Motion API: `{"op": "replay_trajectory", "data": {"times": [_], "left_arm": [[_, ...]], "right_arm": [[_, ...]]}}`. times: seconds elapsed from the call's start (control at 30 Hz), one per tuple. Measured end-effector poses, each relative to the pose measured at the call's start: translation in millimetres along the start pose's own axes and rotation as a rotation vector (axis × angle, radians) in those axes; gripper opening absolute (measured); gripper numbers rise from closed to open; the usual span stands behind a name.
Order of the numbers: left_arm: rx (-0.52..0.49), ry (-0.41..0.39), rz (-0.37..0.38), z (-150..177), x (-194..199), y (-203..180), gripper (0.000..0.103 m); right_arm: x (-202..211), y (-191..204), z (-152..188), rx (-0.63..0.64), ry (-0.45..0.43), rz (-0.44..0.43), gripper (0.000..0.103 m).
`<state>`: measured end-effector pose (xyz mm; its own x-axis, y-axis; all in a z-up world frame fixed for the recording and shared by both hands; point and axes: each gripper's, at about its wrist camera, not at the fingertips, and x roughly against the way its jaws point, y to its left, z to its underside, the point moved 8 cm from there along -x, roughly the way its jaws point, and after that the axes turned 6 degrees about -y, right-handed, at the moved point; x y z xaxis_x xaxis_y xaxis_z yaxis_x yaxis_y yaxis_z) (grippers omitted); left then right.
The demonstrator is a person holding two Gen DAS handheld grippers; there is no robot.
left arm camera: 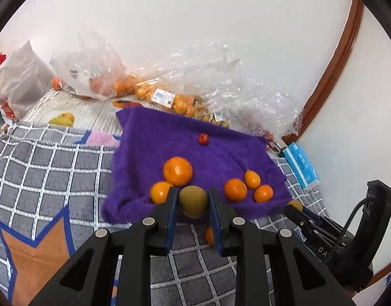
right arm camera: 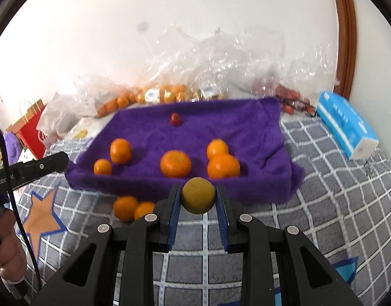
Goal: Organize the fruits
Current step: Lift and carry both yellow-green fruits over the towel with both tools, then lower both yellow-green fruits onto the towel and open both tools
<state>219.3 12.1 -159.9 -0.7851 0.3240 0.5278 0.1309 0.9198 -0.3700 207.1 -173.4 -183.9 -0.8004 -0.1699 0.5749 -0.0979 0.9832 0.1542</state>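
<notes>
The left gripper [left arm camera: 192, 199] is clamped on a round yellow-green fruit [left arm camera: 193, 202], its blue-padded fingers [left arm camera: 172, 211] pressing both sides, and it hangs above the near edge of the purple towel [left arm camera: 157, 137]. On the towel, from the left in the left wrist view, a small orange [left arm camera: 160, 192] touches a big orange [left arm camera: 177, 171] just behind it; farther back lies a small red fruit [left arm camera: 203, 139], and to the right three oranges [left arm camera: 249, 186] sit bunched close together. One more orange [left arm camera: 209, 235] peeps out low between the fingers, on the grey checked blanket [left arm camera: 55, 168]. Behind the towel, clear plastic bags of oranges [left arm camera: 124, 84] lie against the white wall, and a blue tissue pack [left arm camera: 301, 164] lies at the right. The right gripper [right arm camera: 198, 199] likewise grips a second yellow-green fruit [right arm camera: 198, 195] between its pads, in front of the towel's near edge. In the right wrist view two oranges [right arm camera: 131, 207] lie on the blanket just left of it, below that edge. At the far left of that view the other gripper's black fingers reach in, with a hand [right arm camera: 6, 250] below them.
</notes>
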Motion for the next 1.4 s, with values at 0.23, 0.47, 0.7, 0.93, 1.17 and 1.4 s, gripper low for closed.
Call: {"op": "replay_trajectory", "data": {"times": [0.23, 0.47, 0.7, 0.93, 1.17, 1.4], "left_arm": [[0.014, -0.036, 0.009, -17.8, -2.3, -1.9, 0.023], [-0.032, -0.057, -0.009, -29.8, -14.9, -11.1, 0.023], [-0.009, -0.062, -0.009, -41.6, -35.8, -8.9, 0.023], [0.011, -0.050, -0.016, -42.4, -57.1, -0.7, 0.023], [0.037, -0.033, -0.020, -27.7, -73.2, 12.8, 0.023], [0.053, -0.051, -0.024, -26.1, -80.0, 19.7, 0.023]], "right_arm": [[-3.0, 1.7, -9.8, -0.007, -0.008, 0.002, 0.027], [-13.1, 0.3, -34.0, -0.020, -0.042, 0.014, 0.027], [-27.8, -4.9, -49.1, -0.025, -0.054, 0.030, 0.027], [-42.1, -7.9, -64.5, -0.043, -0.083, 0.036, 0.027], [-64.7, -4.5, -51.9, -0.023, -0.060, 0.020, 0.027], [-69.9, -12.6, -52.8, -0.019, -0.079, 0.024, 0.027]]}}
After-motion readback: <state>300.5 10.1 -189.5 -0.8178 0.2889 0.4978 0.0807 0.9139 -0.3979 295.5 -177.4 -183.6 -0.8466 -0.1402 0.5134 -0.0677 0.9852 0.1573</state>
